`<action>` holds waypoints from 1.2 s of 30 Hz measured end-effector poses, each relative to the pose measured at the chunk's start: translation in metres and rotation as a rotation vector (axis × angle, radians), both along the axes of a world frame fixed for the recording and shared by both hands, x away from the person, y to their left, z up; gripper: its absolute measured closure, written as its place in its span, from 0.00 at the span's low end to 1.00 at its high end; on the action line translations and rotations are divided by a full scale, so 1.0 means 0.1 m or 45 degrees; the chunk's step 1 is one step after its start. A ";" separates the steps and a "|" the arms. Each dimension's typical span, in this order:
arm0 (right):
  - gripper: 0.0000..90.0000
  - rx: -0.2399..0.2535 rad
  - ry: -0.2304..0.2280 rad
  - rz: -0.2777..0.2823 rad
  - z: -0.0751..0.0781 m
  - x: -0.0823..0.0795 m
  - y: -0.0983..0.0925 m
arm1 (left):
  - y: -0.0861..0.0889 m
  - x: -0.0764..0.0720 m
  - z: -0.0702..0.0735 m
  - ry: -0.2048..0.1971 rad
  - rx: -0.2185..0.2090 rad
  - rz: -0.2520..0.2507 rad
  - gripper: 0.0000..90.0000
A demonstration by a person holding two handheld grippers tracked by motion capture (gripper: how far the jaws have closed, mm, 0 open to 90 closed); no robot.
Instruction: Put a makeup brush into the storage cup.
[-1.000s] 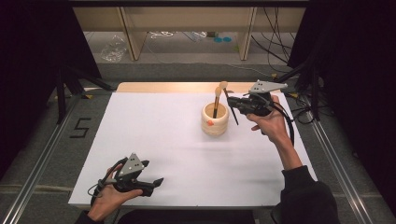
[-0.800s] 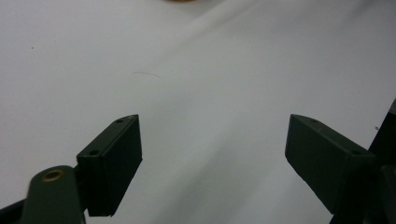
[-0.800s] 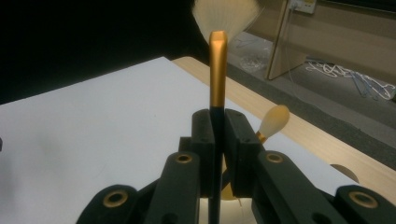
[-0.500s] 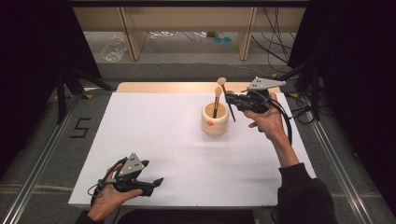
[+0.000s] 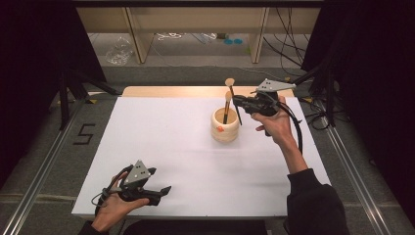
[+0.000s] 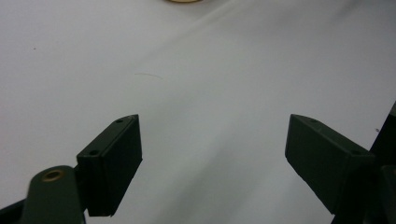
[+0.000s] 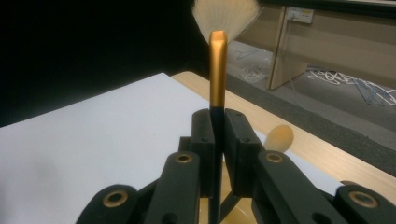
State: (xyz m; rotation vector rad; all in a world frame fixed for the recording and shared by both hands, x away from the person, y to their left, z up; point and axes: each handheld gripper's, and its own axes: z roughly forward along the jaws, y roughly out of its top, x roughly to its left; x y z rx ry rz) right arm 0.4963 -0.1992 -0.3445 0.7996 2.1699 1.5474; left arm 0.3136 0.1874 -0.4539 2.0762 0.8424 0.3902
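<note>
A pale wooden cup [image 5: 225, 129] stands on the white table, right of centre, with one brush [image 5: 227, 102] standing in it. My right gripper [image 5: 238, 104] hovers just right of the cup, shut on a second brush [image 5: 230, 86]. That brush has a black handle, a gold ferrule [image 7: 217, 70] and pale bristles [image 7: 226, 13] pointing up. Its lower end hangs by the cup's right rim. The cup's own brush head [image 7: 279, 136] shows behind the jaws. My left gripper [image 5: 159, 180] rests open at the table's front left, nothing between its jaws [image 6: 215, 158].
White sheet [image 5: 166, 132] covers the table, with a wooden strip [image 5: 171, 91] along the far edge. Beyond are shelf legs, cables and a plastic bag [image 5: 119, 50] on the floor. Metal rails [image 5: 44, 166] run along both table sides.
The right gripper has lifted the held brush a little higher beside the cup. The left gripper has stayed where it was.
</note>
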 end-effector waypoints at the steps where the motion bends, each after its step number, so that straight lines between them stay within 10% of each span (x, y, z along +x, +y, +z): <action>1: 0.93 0.007 0.001 0.001 -0.01 0.01 0.01 | 0.00 -0.01 -0.01 -0.006 0.005 0.003 0.21; 36: 0.93 0.133 -0.003 -0.064 -0.20 0.30 0.14 | 0.01 0.01 0.00 -0.035 0.028 -0.026 0.21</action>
